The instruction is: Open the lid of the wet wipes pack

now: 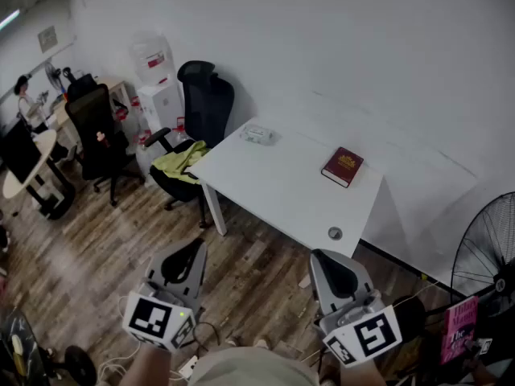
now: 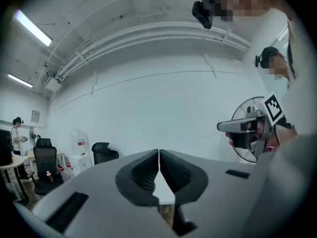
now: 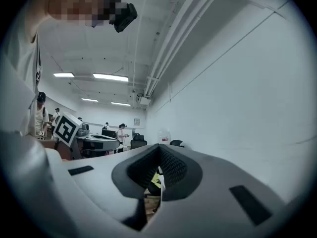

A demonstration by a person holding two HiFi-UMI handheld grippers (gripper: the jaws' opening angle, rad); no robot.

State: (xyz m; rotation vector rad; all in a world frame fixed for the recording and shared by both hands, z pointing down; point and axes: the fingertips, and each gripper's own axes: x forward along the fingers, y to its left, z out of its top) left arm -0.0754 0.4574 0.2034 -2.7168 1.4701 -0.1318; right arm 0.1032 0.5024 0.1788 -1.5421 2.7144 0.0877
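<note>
Left tool (image 2: 159,156) and right tool (image 3: 158,151) both clenched on nothing, well short of the counter (image 1: 282,190), and that wipes pack (image 1: 258,135) near its far corner could skid off the edge if the lid gets pried unpinned.

The left gripper (image 1: 187,252) and the right gripper (image 1: 328,265) look alike: broad, rounded shells of pale grey moulded plastic, each with a dark hollow at the front lined by ribbed black pads (image 2: 143,172) and with narrow black slots (image 2: 237,173) set into the flanks. At the rear of each sits a white cube (image 1: 158,320) printed with bold black square markers inside white borders. The person wears a pale, light-coloured top (image 1: 241,371) and a small black camera (image 3: 124,16) mounted on the head.
</note>
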